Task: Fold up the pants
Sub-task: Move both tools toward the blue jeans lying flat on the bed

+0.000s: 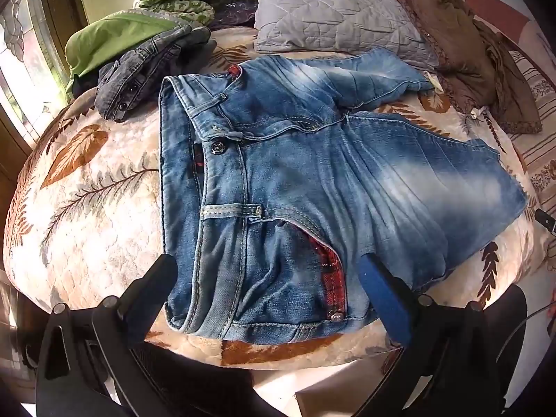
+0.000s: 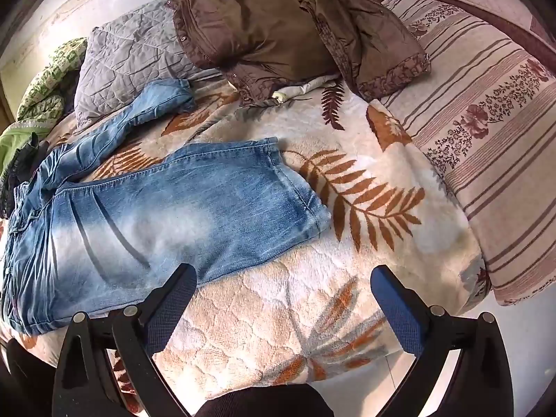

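Faded blue jeans [image 1: 312, 173] lie flat on a leaf-patterned blanket [image 1: 97, 208], waistband to the left and legs spread apart to the right. Red plaid lining shows at the near pocket [image 1: 330, 278]. My left gripper [image 1: 267, 271] hangs open above the near waistband and pocket, touching nothing. In the right wrist view the near leg [image 2: 173, 208] ends at a hem [image 2: 299, 187], and the far leg [image 2: 149, 104] runs toward a pillow. My right gripper [image 2: 283, 278] is open over the blanket, just off the near leg's lower edge.
A dark denim garment [image 1: 146, 69] and green cloth [image 1: 104, 38] lie behind the waistband. A grey quilted pillow [image 2: 132, 55] and a brown jacket [image 2: 295, 31] sit at the back. A striped floral cover [image 2: 493, 160] lies at right. The bed's front edge is just below the grippers.
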Motion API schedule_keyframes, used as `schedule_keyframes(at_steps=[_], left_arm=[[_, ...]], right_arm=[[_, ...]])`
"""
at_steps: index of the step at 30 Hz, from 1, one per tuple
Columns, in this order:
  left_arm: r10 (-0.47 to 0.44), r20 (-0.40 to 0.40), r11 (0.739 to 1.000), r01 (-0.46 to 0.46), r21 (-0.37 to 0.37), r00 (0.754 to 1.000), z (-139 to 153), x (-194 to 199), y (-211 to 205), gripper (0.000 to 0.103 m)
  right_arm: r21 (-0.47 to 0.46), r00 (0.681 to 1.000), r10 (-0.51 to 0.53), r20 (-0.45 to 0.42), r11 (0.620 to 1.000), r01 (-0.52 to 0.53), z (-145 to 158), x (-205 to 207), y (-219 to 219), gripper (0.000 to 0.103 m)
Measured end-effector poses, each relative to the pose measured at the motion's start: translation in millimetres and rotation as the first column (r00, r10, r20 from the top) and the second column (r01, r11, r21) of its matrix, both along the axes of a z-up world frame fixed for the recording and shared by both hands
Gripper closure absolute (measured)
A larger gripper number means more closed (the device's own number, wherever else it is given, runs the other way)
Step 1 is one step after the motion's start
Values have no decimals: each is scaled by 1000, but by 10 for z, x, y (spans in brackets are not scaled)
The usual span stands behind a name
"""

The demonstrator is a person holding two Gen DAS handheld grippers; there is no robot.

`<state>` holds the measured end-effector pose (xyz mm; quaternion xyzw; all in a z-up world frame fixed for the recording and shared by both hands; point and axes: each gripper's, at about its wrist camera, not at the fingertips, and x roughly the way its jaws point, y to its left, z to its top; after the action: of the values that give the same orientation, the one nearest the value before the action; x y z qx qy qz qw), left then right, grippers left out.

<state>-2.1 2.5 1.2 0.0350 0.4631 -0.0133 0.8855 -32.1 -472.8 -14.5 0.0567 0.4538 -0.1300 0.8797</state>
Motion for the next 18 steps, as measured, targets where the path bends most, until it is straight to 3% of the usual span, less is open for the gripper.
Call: schedule_keyframes(at_steps=[2, 4, 10, 12, 18], left_arm=[[16, 28, 999, -17, 47, 999, 21, -45, 16, 0], [19, 0, 997, -19, 73, 1000, -40, 16, 27, 0], [31, 8, 996, -31, 81, 1000, -32, -53, -113, 0], [1, -12, 1000, -1, 24, 1000, -51, -30, 91, 0], [10, -37, 997, -12, -76, 999, -94, -134, 170, 0]], right_arm=[[-4, 1000, 5, -6, 1000, -5, -44, -10, 2, 2], [-12, 1000, 7, -20, 1000, -8, -98, -11, 2, 2], [-12, 1000, -6, -21, 1000, 5, -95, -34, -23, 2], [-15, 1000, -2, -18, 1000, 2, -86, -24, -10, 2], [-16, 999, 27, 16, 999, -27, -43, -9, 64, 2]])
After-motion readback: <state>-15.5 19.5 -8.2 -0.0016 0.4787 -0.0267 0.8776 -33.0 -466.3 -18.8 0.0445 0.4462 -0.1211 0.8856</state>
